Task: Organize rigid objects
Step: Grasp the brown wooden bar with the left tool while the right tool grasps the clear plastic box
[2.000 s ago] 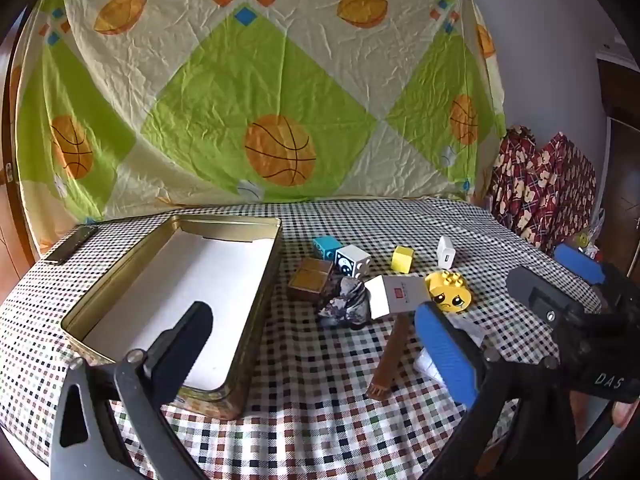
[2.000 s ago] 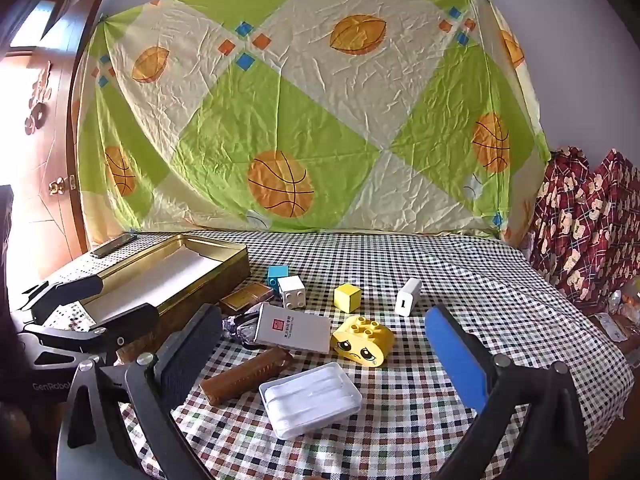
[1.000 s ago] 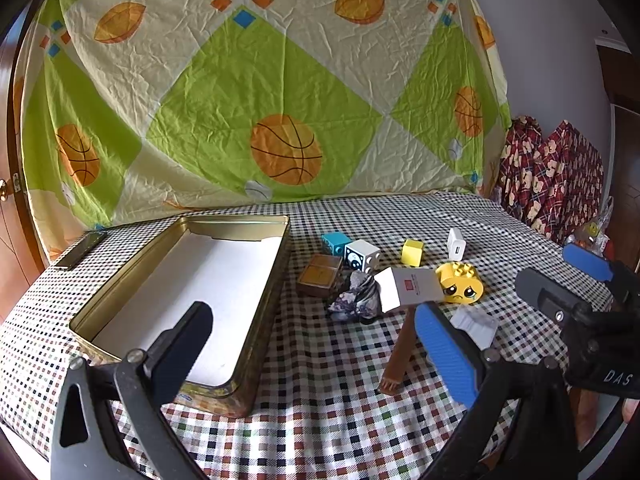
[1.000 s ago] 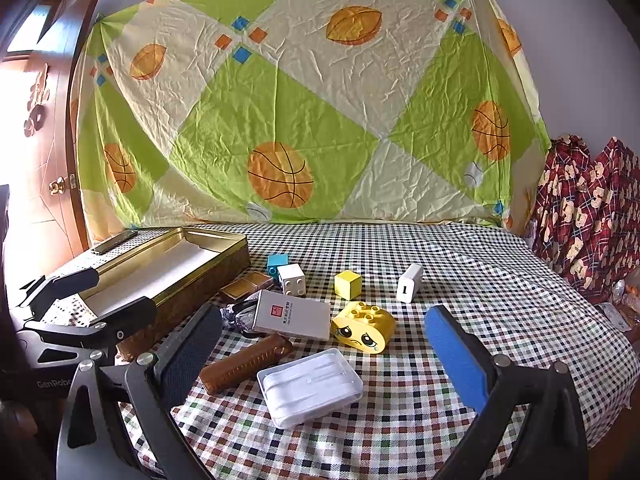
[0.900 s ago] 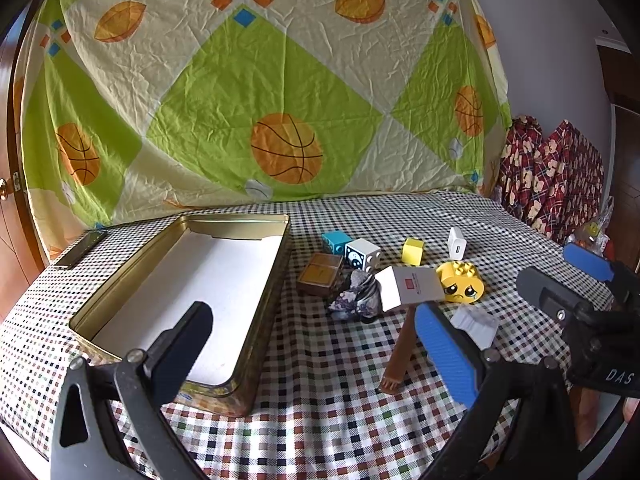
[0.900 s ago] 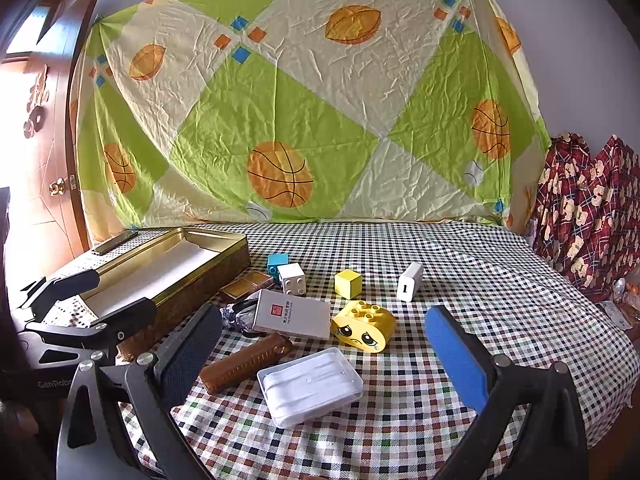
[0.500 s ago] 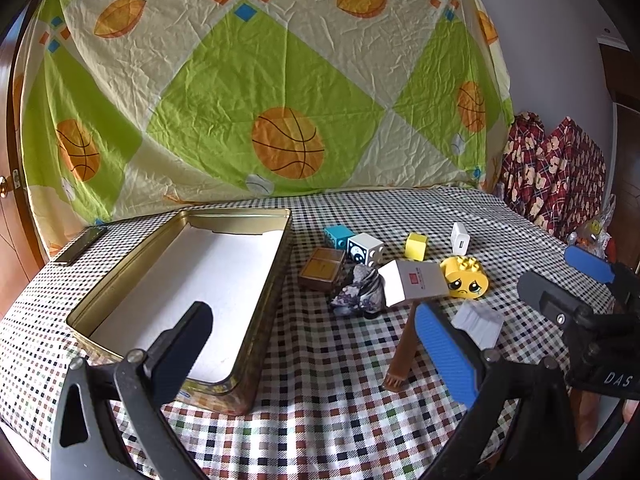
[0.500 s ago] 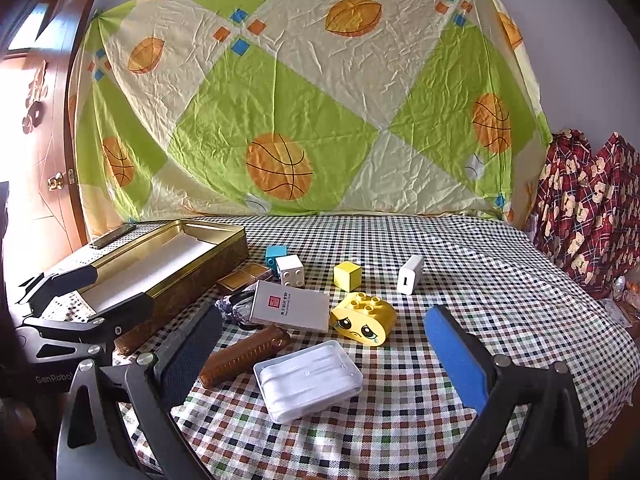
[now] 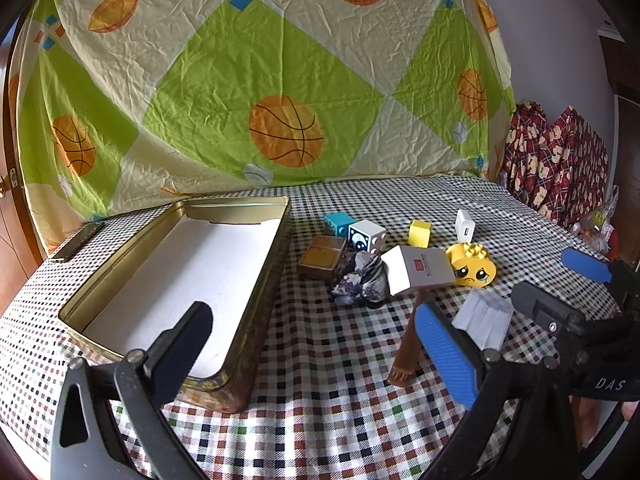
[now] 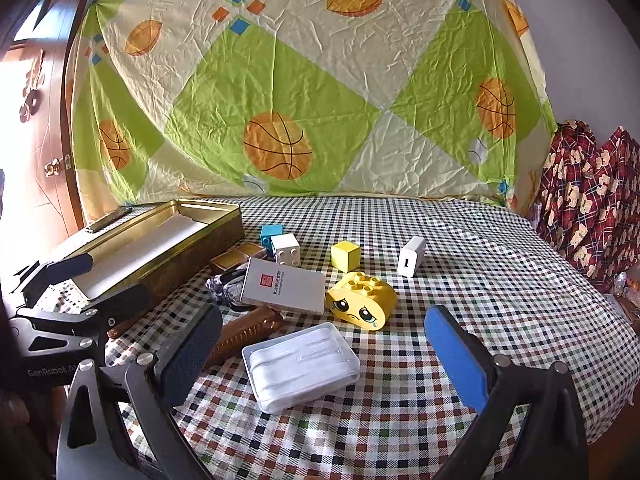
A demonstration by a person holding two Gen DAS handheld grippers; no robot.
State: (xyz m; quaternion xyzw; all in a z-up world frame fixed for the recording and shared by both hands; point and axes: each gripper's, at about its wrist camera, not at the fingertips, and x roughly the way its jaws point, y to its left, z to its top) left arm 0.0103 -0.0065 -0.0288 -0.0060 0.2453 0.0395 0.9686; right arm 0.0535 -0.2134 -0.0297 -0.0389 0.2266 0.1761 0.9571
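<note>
The small things lie together on the checked tablecloth (image 10: 460, 280), beside the gold tin (image 9: 256, 292): a white box (image 10: 284, 285) with a red stamp, a yellow crying-face block (image 10: 362, 300), a clear case (image 10: 300, 364), a white charger (image 10: 411, 257). The left gripper (image 9: 316, 356), marked "GenRobot.AI", and the right gripper (image 10: 324, 356), marked "DAS", both gape wide, holding nothing.
</note>
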